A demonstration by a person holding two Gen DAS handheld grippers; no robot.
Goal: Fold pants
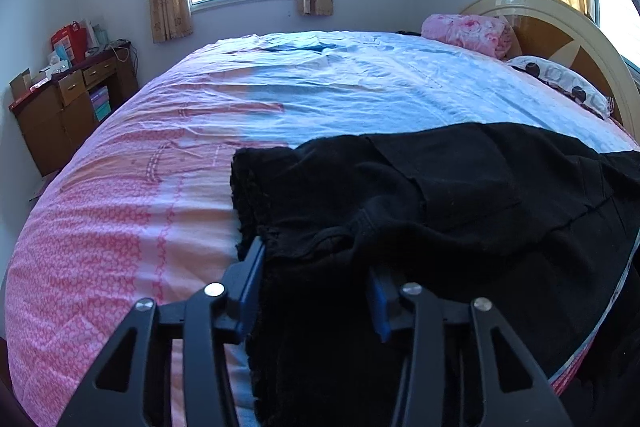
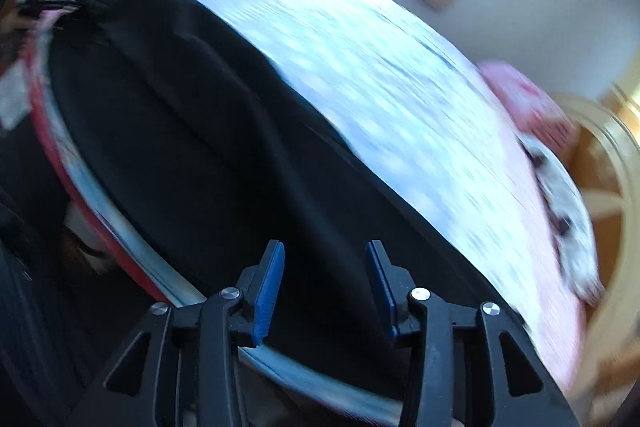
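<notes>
The pants (image 1: 420,195) are black, soft and rumpled, lying on the bed across the lower right of the left wrist frame, their thick bunched edge turned left. In the blurred right wrist frame they stretch from upper left to bottom centre, seemingly laid out lengthwise.

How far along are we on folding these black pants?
Early. Done: the black pants lie on the bed, still bunched, with no neat fold visible. In hand: the left gripper has waistband fabric between its fingers. The right gripper is open over the pants, holding nothing. Left: smoothing and folding.
</notes>
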